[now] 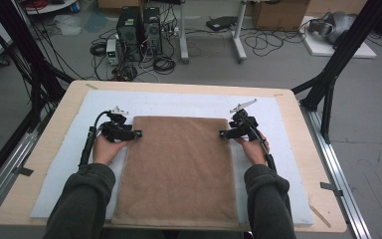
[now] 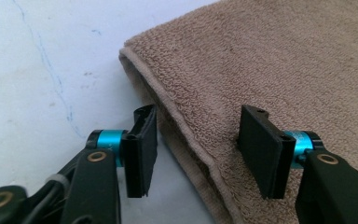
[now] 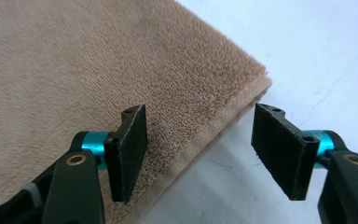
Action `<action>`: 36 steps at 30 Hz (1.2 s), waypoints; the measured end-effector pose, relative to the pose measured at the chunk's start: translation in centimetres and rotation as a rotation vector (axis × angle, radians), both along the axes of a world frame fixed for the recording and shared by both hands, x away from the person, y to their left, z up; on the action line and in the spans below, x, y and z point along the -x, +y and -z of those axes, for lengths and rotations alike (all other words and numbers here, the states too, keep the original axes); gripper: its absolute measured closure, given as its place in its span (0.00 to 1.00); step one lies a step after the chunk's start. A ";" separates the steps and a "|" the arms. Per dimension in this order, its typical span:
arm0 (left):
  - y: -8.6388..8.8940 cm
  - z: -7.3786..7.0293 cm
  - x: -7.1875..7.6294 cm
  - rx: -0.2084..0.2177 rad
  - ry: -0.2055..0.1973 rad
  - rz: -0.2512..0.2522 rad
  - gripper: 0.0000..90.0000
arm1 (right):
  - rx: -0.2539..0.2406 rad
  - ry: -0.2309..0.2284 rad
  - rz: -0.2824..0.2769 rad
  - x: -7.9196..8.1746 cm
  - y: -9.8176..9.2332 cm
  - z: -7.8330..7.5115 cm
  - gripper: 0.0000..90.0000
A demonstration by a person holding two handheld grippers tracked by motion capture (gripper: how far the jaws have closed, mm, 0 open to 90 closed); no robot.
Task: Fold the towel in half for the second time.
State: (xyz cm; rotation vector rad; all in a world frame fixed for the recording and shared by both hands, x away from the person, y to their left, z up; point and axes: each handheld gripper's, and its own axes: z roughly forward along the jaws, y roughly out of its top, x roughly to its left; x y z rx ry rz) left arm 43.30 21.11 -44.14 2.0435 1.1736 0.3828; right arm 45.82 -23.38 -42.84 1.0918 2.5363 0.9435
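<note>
High view: a folded brown towel (image 1: 179, 172) lies flat in the middle of a white mat (image 1: 69, 149) that covers most of a light wooden table (image 1: 45, 159). The towel's near edge reaches the mat's front edge, while bare mat stays open to the left, right and far side of the towel. The left gripper (image 1: 138, 134) sits at the towel's left edge near its far left corner, and the right gripper (image 1: 222, 134) sits at the towel's right edge near its far right corner; each is held in a hand with a dark green sleeve.

Left gripper view: the left gripper (image 2: 196, 149) has its jaws partly open and straddles the towel's (image 2: 270, 60) hemmed side edge, one pad over the mat (image 2: 37, 70), the other over the towel. The pads do not press on the cloth.

Right gripper view: the right gripper (image 3: 200, 149) also stands partly open across the towel's (image 3: 65, 60) layered edge, just short of the corner, one pad over the pile and the other over the mat (image 3: 326, 56). Nothing is gripped.

Beyond the table, two black computer towers (image 1: 139, 30) stand on the floor among tangled cables; any lettering on them is too small to read. The person's arms are cut off at the bottom of the high view.
</note>
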 end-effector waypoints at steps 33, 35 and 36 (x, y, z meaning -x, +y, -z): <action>1.3 -7.5 0.6 0.137 -0.250 -0.024 0.93 | -0.132 -0.147 -0.081 0.4 0.4 -7.8 0.91; 1.6 -7.7 0.8 0.158 -0.242 -0.010 0.93 | -0.151 -0.142 -0.087 0.7 0.0 -8.3 0.91; 1.6 -7.7 1.0 0.149 -0.230 0.001 0.93 | -0.165 -0.127 -0.092 0.8 -0.1 -8.3 0.91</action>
